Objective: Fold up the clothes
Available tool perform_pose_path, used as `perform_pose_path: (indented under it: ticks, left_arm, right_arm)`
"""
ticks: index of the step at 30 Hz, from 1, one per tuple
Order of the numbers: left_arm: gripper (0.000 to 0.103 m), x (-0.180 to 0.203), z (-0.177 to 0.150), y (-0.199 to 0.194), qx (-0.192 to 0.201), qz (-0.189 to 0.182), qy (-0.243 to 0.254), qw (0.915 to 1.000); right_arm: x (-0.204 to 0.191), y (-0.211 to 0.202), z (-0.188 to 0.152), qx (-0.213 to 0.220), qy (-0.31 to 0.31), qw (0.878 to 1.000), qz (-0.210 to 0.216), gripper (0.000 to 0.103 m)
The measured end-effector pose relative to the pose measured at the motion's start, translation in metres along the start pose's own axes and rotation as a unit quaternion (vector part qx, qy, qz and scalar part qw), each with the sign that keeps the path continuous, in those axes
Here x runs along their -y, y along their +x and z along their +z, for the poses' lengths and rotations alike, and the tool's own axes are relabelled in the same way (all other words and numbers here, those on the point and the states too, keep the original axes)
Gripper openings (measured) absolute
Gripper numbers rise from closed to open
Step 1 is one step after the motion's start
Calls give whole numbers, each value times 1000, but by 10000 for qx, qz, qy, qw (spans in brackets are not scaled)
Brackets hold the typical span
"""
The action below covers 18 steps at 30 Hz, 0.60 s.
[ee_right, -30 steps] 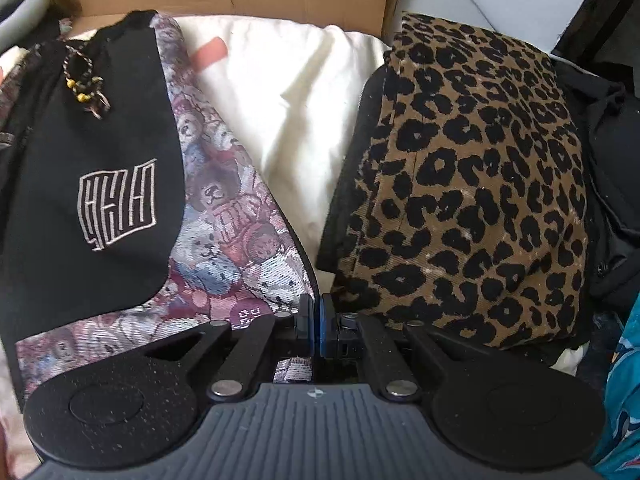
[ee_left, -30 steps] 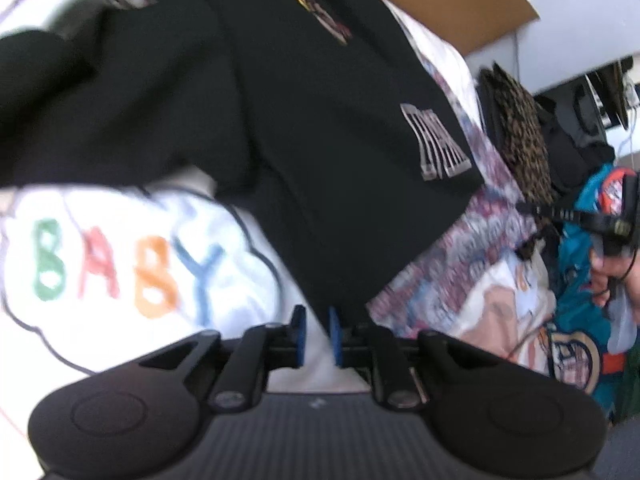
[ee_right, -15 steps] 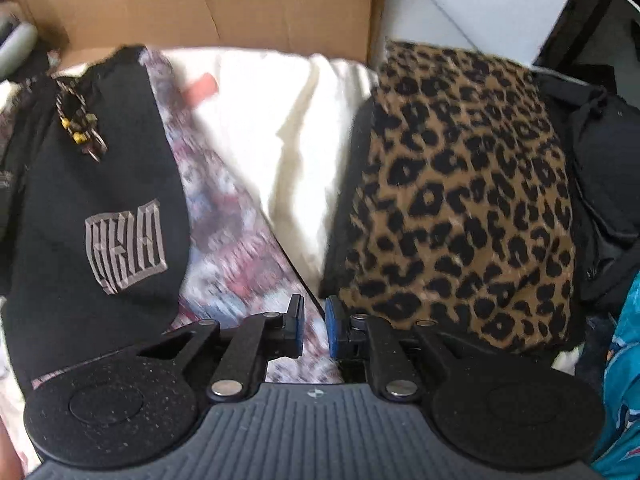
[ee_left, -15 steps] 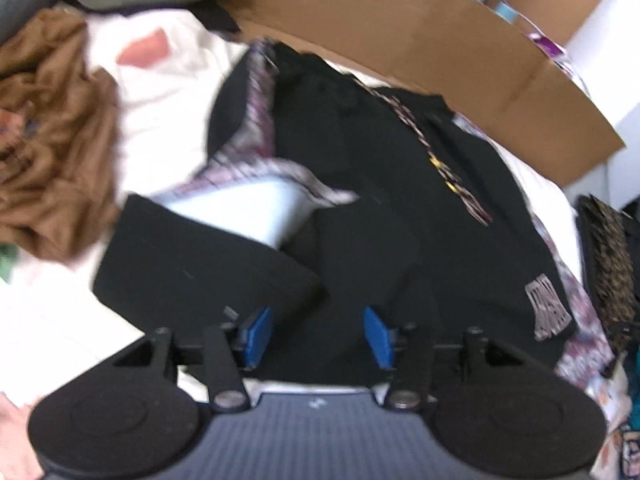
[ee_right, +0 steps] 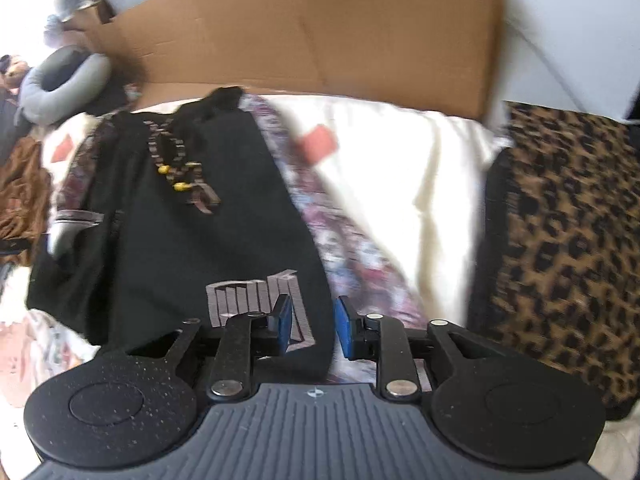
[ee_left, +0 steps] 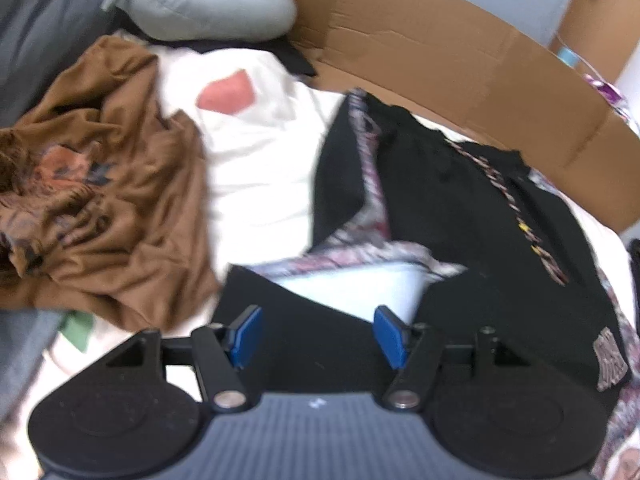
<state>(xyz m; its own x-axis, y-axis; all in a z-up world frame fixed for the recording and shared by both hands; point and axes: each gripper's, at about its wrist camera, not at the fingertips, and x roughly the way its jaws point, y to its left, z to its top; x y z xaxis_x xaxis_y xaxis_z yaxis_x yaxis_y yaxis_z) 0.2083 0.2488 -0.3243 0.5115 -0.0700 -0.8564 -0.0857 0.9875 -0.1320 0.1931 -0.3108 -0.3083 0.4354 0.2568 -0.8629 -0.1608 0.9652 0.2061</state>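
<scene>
On the cream bedding [ee_right: 432, 184], both grippers gape empty over black shorts [ee_right: 192, 248] bearing an unreadable logo.

Motion blur makes the black garment's grey logo [ee_right: 256, 296] unreadable in both views.

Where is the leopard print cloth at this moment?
In the right wrist view, the leopard print cloth lies at the far right, beside the cream sheet and in front of the cardboard.
</scene>
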Motion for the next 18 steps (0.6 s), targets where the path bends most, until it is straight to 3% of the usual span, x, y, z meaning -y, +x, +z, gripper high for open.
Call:
perform_pose_path:
  ticks: [4,10,15,18]
  left_arm:
    - [64,-15,13,17,70,256,-11,9996]
    - [62,-26,24,45,-27,348,28,9994]
    - [55,-28,21,55,-113,454,-22,9989]
    - [37,-28,19,61,-164,520,-52,9985]
  right_arm:
    - [-24,15,7,10,-100,9995,288,29]
    - [-61,45,21,-67,-213,9970,738,30]
    - [-101,69,36,-78,-372,9921,1198,33]
    - [-126,87,43,-129,-449,9892,1391,37]
